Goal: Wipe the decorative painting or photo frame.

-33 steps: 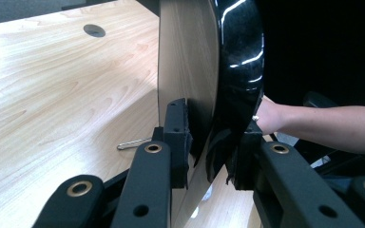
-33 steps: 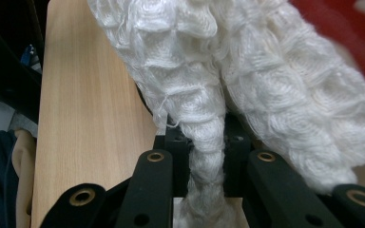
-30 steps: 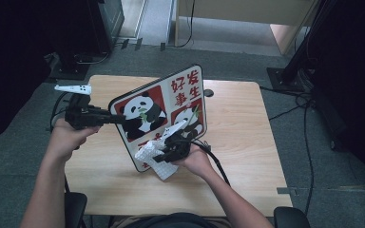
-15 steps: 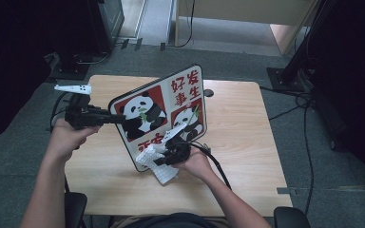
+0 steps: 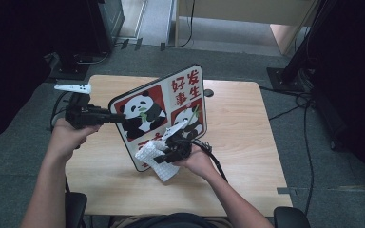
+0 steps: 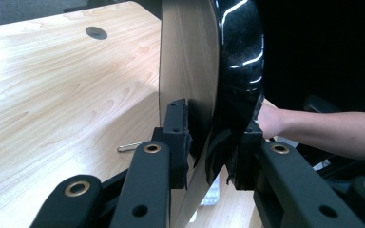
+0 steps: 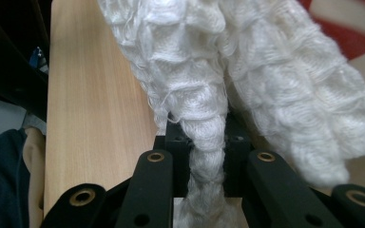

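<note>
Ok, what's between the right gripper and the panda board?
The white cloth. The right gripper pinches a bunched fold of it, seen in the right gripper view, and in the high view the cloth lies against the panda board at its lower edge.

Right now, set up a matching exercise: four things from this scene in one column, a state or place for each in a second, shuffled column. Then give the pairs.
1. panda board
2. white cloth
3. left gripper
4. table

A. pinched in the right gripper
B. clamped on the board's edge
C. pale wood with a dark round hole
D. held tilted on its lower edge

Pairs: 1-D, 2-A, 3-B, 4-C
</note>
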### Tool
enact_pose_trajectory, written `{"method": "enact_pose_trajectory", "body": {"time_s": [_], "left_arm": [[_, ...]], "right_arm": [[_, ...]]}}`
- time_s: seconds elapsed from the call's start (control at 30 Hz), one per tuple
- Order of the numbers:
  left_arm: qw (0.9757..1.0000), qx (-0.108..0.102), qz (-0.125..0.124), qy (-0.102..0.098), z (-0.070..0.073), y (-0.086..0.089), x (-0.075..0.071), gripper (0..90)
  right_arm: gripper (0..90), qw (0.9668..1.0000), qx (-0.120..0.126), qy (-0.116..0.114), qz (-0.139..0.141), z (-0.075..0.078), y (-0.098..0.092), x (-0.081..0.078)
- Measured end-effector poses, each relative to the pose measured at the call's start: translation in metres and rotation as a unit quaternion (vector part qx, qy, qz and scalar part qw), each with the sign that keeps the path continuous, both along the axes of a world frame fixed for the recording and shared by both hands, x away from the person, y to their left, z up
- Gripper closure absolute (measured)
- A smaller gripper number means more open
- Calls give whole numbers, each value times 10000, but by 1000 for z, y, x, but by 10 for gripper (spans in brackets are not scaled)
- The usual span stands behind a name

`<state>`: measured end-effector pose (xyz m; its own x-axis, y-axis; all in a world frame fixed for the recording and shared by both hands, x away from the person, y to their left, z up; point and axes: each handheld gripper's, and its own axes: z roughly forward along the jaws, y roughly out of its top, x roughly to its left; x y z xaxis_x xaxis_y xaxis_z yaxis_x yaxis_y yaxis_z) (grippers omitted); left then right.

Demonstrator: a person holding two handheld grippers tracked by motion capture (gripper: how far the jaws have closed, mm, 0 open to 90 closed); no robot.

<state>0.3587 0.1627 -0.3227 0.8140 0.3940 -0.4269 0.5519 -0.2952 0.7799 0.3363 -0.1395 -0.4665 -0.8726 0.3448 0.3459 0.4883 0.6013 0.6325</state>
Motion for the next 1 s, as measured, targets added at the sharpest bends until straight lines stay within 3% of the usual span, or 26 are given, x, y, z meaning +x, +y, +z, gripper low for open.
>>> {"method": "enact_pose_trajectory", "body": {"time_s": [0.23, 0.63, 1.0], "left_arm": [[10000, 6, 8, 34, 0, 1, 1, 687], [9999, 73, -72, 19, 1, 7, -2, 655], [10000, 31, -31, -31, 3, 23, -6, 667]], "right_arm": [[786, 10000, 29, -48, -27, 20, -1, 2], [789, 9995, 222, -227, -9, 71, 5, 8], [787, 9986, 339, -409, -78, 120, 16, 16]]}}
